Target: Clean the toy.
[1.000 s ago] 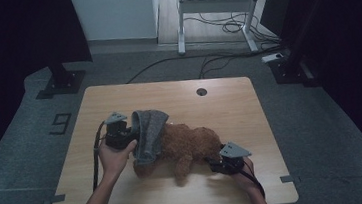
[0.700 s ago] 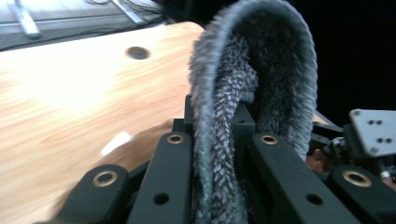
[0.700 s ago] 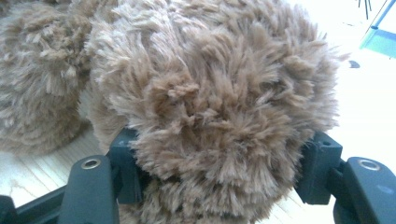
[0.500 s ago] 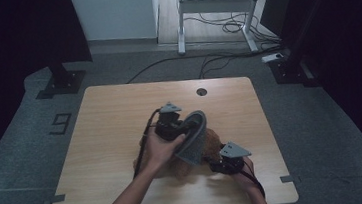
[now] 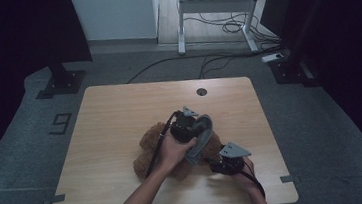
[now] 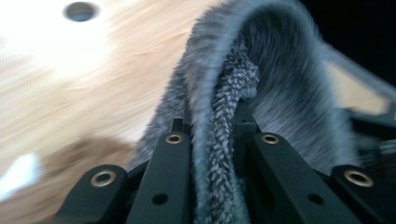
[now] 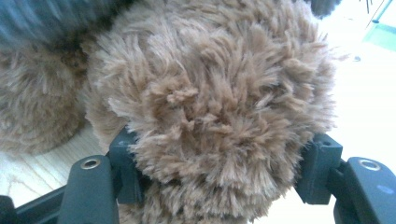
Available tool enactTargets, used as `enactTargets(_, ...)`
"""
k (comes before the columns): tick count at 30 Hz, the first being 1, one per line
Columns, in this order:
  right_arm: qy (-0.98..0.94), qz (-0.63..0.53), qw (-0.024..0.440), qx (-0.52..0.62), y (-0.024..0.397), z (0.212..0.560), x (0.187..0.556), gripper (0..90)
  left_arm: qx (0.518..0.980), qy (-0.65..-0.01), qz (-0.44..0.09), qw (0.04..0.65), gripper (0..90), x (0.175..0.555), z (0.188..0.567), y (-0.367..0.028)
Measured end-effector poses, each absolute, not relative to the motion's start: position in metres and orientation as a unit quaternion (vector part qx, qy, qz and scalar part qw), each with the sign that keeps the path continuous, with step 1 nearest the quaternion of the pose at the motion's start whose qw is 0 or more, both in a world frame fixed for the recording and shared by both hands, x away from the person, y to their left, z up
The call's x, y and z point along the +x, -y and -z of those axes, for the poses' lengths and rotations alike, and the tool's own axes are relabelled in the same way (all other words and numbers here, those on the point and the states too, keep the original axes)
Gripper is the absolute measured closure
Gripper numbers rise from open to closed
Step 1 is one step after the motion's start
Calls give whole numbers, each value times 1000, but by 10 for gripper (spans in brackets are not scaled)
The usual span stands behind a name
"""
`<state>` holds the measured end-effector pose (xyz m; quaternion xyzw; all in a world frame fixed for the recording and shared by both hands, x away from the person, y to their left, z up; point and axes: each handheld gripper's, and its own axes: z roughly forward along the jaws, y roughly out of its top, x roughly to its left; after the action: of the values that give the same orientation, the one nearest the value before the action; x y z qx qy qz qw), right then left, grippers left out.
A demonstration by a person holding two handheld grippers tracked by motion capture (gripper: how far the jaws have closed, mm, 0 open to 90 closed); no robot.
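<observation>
A brown plush bear [image 5: 149, 146] lies on the wooden table [image 5: 120, 113], near its front middle. My left gripper [image 5: 197, 130] is shut on a grey fuzzy cloth [image 5: 198, 139], held over the bear's right part. In the left gripper view the cloth [image 6: 224, 116] is pinched between the two black jaws and arches up over them. My right gripper [image 5: 216, 165] sits at the bear's right end. Its jaws press both sides of a round furry part of the bear [image 7: 215, 107], which bulges between them.
A round cable hole [image 5: 201, 91] sits near the table's far edge. Behind the table stand a white desk frame [image 5: 210, 8] with cables on the floor and a black stand base [image 5: 61, 83] at the left. Bare wood lies left and far of the bear.
My left gripper has carried the grey cloth from the bear's left side to the right, across the bear, toward my right gripper. The right gripper has stayed put on the bear.
</observation>
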<state>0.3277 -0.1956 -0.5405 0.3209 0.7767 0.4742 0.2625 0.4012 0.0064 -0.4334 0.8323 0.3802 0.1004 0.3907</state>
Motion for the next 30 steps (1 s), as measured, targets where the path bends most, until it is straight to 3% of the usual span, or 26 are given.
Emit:
enactTargets(5, -778, -472, 264, 319, 193, 540, 327, 333, 826, -384, -107, 399, 814, 398, 431, -31)
enactTargets(6, -778, -471, 268, 318, 193, 540, 327, 333, 825, -382, -134, 394, 814, 394, 428, -42)
enactTargets(22, -775, -472, 257, 333, 196, 541, 329, 334, 783, -445, -141, 411, 814, 386, 425, -147)
enactTargets(30, -770, -476, 251, 343, 198, 542, 331, 336, 777, -484, -114, 386, 814, 372, 469, -197)
